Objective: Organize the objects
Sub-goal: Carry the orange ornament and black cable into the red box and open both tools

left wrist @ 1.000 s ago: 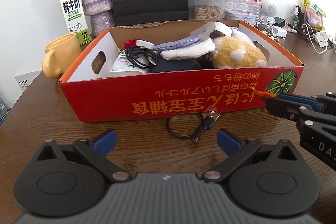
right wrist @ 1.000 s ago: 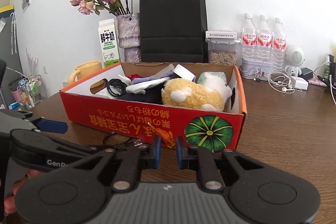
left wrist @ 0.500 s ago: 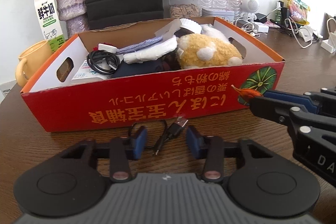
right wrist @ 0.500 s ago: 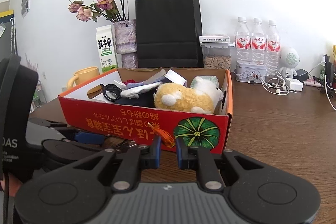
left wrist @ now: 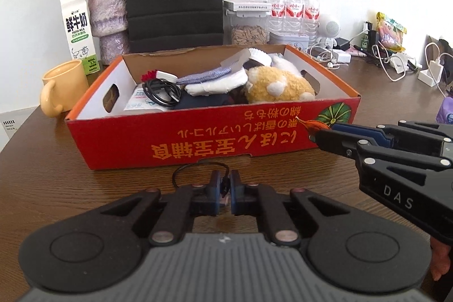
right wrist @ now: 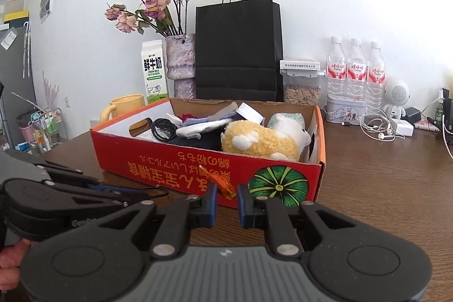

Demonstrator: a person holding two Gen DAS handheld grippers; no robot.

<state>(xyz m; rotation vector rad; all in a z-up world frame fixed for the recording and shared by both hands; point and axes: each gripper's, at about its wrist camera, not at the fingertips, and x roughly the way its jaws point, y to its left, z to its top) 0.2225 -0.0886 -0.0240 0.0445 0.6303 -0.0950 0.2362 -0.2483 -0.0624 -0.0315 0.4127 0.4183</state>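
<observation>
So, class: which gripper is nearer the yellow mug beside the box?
Left. The left gripper sits nearer the yellow mug; the right gripper is by the box's far end.

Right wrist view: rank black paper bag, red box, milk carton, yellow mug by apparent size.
Largest to smallest, as they look:
1. red box, though it is nearest the camera
2. black paper bag
3. milk carton
4. yellow mug, partly hidden behind the box, so its place after the carton is unsure
</observation>
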